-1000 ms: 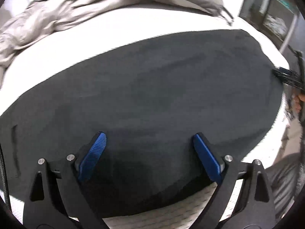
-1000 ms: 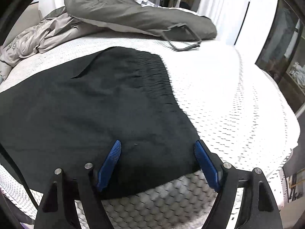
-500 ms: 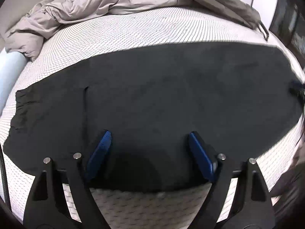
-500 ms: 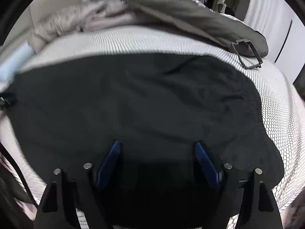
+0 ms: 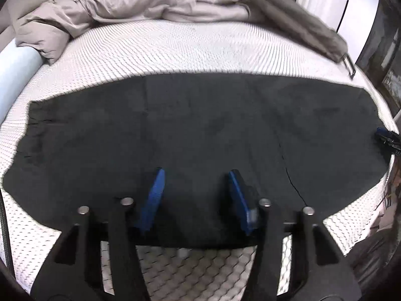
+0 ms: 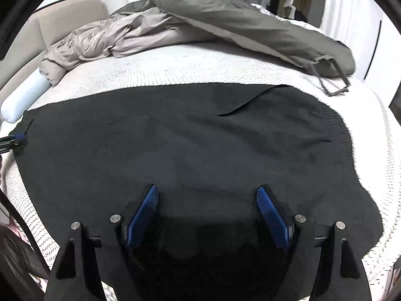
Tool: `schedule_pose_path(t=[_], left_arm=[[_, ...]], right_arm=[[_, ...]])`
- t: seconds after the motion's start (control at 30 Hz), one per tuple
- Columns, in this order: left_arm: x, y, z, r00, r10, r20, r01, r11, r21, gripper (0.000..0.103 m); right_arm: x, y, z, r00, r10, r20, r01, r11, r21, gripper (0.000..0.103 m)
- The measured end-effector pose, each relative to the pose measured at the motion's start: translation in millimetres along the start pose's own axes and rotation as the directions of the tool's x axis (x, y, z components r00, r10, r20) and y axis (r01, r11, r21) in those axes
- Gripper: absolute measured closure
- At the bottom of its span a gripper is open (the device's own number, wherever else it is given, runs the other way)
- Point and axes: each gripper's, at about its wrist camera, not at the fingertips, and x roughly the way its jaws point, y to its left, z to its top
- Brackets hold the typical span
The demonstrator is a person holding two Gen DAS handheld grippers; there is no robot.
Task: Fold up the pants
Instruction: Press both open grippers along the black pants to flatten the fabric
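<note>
Black pants (image 5: 200, 125) lie flat across the white patterned mattress (image 5: 188, 42), also in the right wrist view (image 6: 188, 138), with the gathered waistband at the right (image 6: 335, 130). My left gripper (image 5: 196, 179) is open with blue pads, just above the pants' near edge, holding nothing; it also shows at the left edge of the right wrist view (image 6: 15, 140). My right gripper (image 6: 206, 195) is open and empty over the near edge of the pants; it also shows at the right edge of the left wrist view (image 5: 387, 138).
A crumpled grey duvet (image 6: 175, 27) with a strap loop (image 6: 330, 80) lies along the far side of the bed. A pale blue bolster (image 5: 15, 72) lies at the left. The mattress edge drops off at the near side and at the right.
Both grippers have swung to face the pants squarely from the near edge. The left jaws have narrowed a little but stay open. The pants have not moved.
</note>
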Motion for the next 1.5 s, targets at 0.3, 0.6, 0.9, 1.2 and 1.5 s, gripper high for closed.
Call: schedule_pose_path(t=[0.3,0.6,0.9,1.2,1.5], left_arm=[[-4.9,-77.6,13.5,0.994,-0.106,0.015,0.105,0.99,0.091,0.057],[15.0,-106.1,3.5,1.0,-0.017,-0.023,0.021,0.982,0.187,0.042],[4.0,-138.0,14.4,0.989,-0.15,0.007,0.147,0.974,0.172,0.041],[12.1,-106.4,-2.5,0.999,-0.015,-0.029,0.02,0.984,0.176,0.039],[1.2,-170.9,11.4,0.99,-0.139,0.036,0.129,0.971,0.203,0.039]], right_arm=[[8.9,44.4,18.5,0.997,0.07,-0.011,-0.071,0.994,-0.078,0.021],[19.8,36.9,6.2,0.998,-0.028,-0.048,0.02,0.988,-0.152,0.018],[3.4,42.6,19.3,0.991,0.132,-0.002,-0.132,0.989,-0.064,0.018],[21.9,15.1,1.3,0.997,-0.039,-0.061,0.031,0.992,-0.122,0.017],[13.8,25.8,20.2,0.996,0.085,-0.027,-0.085,0.996,0.001,0.017]])
